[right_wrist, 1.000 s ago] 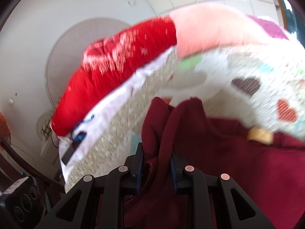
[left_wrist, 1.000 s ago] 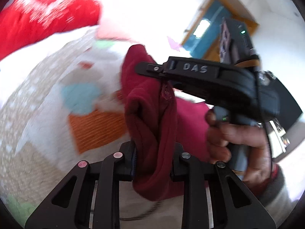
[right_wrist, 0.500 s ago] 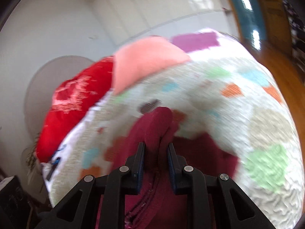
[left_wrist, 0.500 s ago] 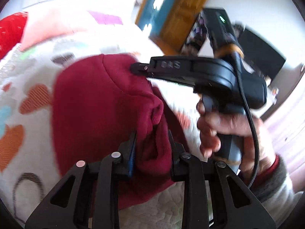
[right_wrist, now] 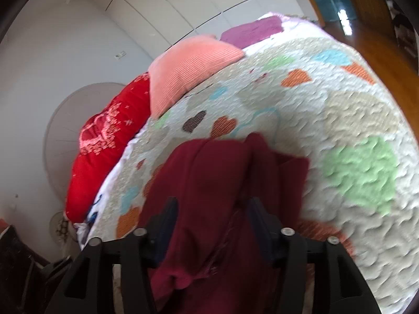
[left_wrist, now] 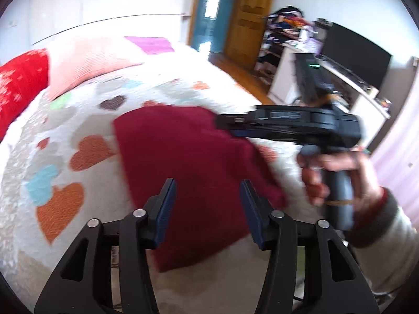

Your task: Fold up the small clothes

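While both grippers point down at a bed, a dark red garment lies spread on the quilt, which is white with coloured hearts. From the left wrist view, the left gripper has its jaws opening; the blue-padded fingers stand well apart, with the near part of the garment seen between them but neither pad pressing on it. To the right, a hand with a grey cuff holds the right gripper, whose tip hovers at the garment's far right edge. From the right wrist view, the right gripper also has its jaws opening; a bunched fold of the garment rises between its fingers, which stand apart. Whether the cloth touches a pad there is too blurred to tell. Beyond the garment, a pink pillow and a red pillow lie at the head of the bed.
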`<act>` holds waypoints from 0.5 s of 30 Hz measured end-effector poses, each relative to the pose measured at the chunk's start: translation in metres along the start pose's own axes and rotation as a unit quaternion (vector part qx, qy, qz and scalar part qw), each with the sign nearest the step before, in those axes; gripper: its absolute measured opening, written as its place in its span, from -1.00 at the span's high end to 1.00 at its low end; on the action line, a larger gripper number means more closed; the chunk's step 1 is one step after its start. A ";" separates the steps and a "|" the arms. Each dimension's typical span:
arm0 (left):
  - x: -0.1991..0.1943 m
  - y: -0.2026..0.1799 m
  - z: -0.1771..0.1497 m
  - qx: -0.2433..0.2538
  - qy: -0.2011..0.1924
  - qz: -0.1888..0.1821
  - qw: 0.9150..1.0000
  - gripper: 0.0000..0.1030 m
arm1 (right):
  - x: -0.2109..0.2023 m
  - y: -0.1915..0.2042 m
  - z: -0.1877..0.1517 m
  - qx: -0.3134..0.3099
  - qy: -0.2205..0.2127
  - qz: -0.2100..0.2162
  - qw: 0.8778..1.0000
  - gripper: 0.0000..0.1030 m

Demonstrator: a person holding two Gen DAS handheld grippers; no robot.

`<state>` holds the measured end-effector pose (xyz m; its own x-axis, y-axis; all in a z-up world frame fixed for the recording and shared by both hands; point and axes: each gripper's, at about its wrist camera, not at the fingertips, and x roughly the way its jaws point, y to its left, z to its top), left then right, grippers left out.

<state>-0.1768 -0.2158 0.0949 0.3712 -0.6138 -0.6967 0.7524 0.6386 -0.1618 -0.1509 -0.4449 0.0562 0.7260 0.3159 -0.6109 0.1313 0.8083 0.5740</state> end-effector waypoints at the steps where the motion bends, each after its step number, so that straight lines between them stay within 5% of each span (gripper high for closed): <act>1: 0.007 0.007 -0.003 -0.011 0.010 0.003 1.000 -0.01 | 0.002 0.001 -0.003 0.006 0.005 0.009 1.000 -0.14; 3: 0.019 0.015 -0.013 -0.025 0.035 -0.002 0.999 -0.01 | 0.010 -0.001 -0.007 0.016 0.015 0.005 1.000 -0.34; 8: 0.029 0.012 -0.029 -0.011 0.022 0.014 1.000 -0.10 | 0.036 0.003 -0.012 -0.007 0.031 -0.018 0.999 -0.34; 12: 0.030 0.008 -0.023 -0.007 0.032 0.019 0.999 -0.11 | 0.046 0.020 -0.018 -0.060 0.019 -0.057 0.996 0.44; 15: 0.015 0.014 -0.013 -0.022 0.011 0.010 1.000 -0.11 | 0.025 0.034 -0.017 -0.090 -0.013 -0.066 0.994 0.57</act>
<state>-0.1679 -0.2102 0.0735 0.3729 -0.5909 -0.7154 0.7201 0.6705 -0.1784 -0.1398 -0.4004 0.0510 0.7276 0.1898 -0.6592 0.1052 0.9188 0.3805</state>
